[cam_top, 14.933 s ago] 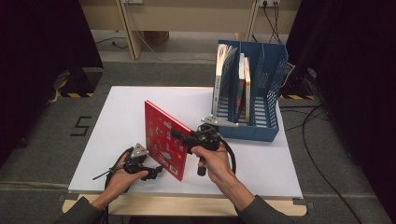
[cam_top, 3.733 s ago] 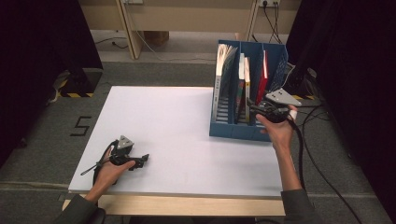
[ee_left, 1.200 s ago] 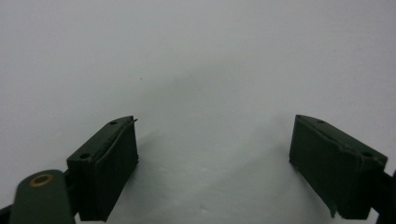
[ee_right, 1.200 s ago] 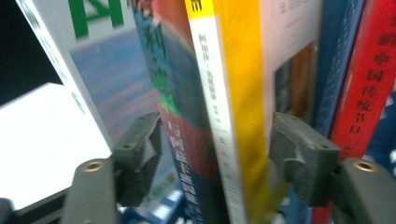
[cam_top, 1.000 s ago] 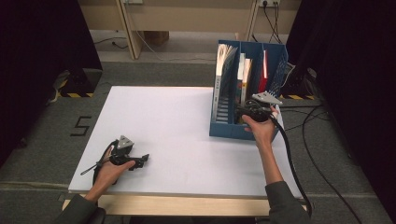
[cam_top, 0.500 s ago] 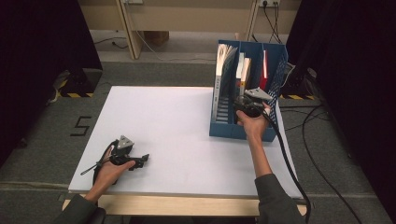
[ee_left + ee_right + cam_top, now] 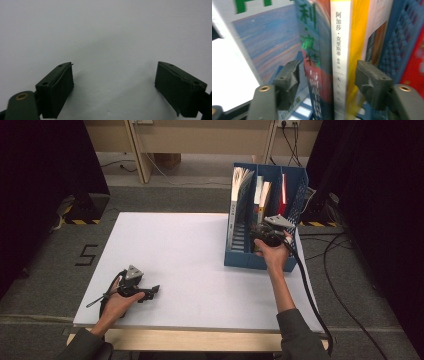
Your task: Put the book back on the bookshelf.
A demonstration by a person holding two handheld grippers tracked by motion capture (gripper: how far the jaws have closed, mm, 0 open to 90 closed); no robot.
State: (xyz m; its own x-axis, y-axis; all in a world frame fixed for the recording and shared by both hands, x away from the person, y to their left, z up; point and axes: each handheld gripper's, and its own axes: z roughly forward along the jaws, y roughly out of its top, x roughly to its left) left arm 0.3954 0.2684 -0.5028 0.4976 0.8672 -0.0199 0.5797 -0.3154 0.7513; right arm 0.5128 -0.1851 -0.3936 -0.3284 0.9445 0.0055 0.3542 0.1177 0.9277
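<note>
Books in the middle compartment of the blue file rack (image 7: 239, 261): a white-spined book (image 7: 340, 57) with black Chinese characters stands upright, a dark-spined book (image 7: 317, 75) with green characters pressed against its left side in the right gripper view. Yellow cover edge just right of the white spine. In the high view these middle books (image 7: 261, 200) lean slightly, tops showing above the rack's divider.

Right gripper (image 7: 327, 82): jaws apart, one on each side of the two spines. Left jaw sits beside the dark-spined book, right jaw beside the yellow edge; cannot tell whether either pad touches. In the high view the right gripper (image 7: 267, 234) is held at the rack's front wall, in line with the middle compartment, cable trailing down over the table's right side.

Rack stands at the far right part of the white table (image 7: 190, 265). Left compartment holds a pale book (image 7: 242, 180) with fanned pages; right compartment holds a red book (image 7: 283, 195), seen also as a red surface (image 7: 414, 62) behind the perforated blue divider in the right gripper view.

Left gripper (image 7: 150, 292): rests low at the near left of the table, well apart from the rack. Its own view shows jaws wide apart (image 7: 113, 90), nothing between them, bare white tabletop beneath.
</note>
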